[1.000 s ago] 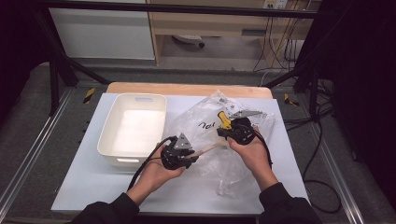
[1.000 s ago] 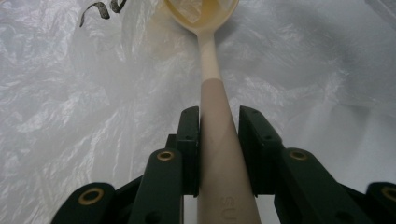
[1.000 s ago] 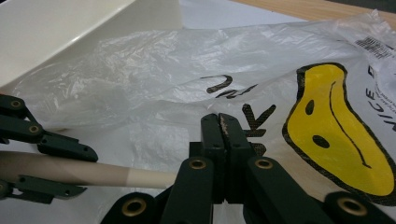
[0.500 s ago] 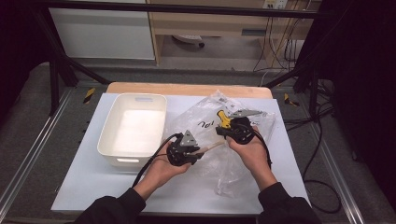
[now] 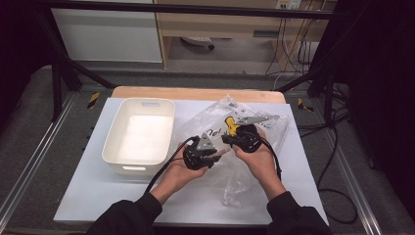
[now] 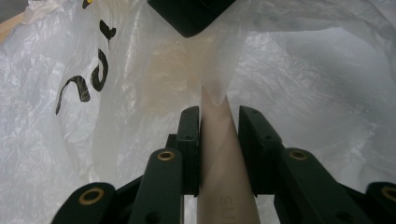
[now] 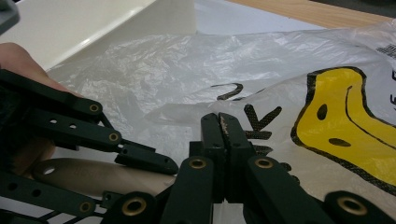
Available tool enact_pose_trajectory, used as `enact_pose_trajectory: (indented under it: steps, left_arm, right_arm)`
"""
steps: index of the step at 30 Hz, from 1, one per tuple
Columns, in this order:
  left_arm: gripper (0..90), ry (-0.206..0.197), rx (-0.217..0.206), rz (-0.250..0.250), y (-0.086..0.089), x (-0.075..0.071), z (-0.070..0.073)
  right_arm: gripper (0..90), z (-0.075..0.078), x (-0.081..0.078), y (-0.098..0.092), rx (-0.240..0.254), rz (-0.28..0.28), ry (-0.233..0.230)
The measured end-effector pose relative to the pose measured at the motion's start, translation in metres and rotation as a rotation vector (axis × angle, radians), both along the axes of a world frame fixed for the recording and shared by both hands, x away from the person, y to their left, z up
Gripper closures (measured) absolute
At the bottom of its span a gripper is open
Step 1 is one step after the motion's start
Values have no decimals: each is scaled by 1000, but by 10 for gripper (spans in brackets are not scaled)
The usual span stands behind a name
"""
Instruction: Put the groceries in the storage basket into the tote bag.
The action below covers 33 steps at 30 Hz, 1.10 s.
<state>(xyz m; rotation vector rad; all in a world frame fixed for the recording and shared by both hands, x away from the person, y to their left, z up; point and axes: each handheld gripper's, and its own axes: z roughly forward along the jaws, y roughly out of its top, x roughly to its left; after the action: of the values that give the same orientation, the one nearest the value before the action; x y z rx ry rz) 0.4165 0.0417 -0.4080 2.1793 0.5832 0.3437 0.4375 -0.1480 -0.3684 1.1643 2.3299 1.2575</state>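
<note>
A clear plastic bag (image 5: 274, 128) printed with a yellow face and black letters lies crumpled on the white mat. My right gripper (image 5: 228, 139) is shut on a fold of the bag's film (image 7: 261, 60), its jaws pressed together (image 7: 219, 119). My left gripper (image 5: 219, 152) is shut on a slim beige utensil handle (image 6: 219, 158), which tapers forward. The handle's tip points into the bag (image 6: 303, 70) and goes under the film there. In the right gripper view the beige handle (image 7: 93, 175) has a hang hole and lies under the left gripper's linkage.
A white plastic bin (image 5: 139, 105) stands on the mat to the left of the bag, with nothing visible inside; its wall (image 7: 93, 28) shows behind the bag. Bare white mat (image 5: 98, 196) spreads at the front left. A wooden table edge (image 5: 195, 93) runs along the back.
My left gripper has moved right and a little away from me with the beige handle, closer to the bag and to the right gripper. The right gripper has stayed in place.
</note>
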Motion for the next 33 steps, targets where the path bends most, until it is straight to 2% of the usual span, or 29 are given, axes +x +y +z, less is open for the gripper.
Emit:
enact_pose_trajectory:
  steps: [11, 14, 26, 33]
  left_arm:
    - [701, -15, -13, 4, -11, 6, -6]
    - [702, -8, -4, 0, -14, 8, -8]
    - [702, -3, 4, -3, -16, 12, -13]
    - [703, -26, -22, -7, -19, 11, -12]
  right_arm:
    - [900, -3, -5, -2, 6, -1, 6]
    - [900, -5, -5, -3, 5, -5, 5]
    - [900, 1, -6, -19, 6, -34, -17]
    - [900, 4, -5, -21, 6, -30, -21]
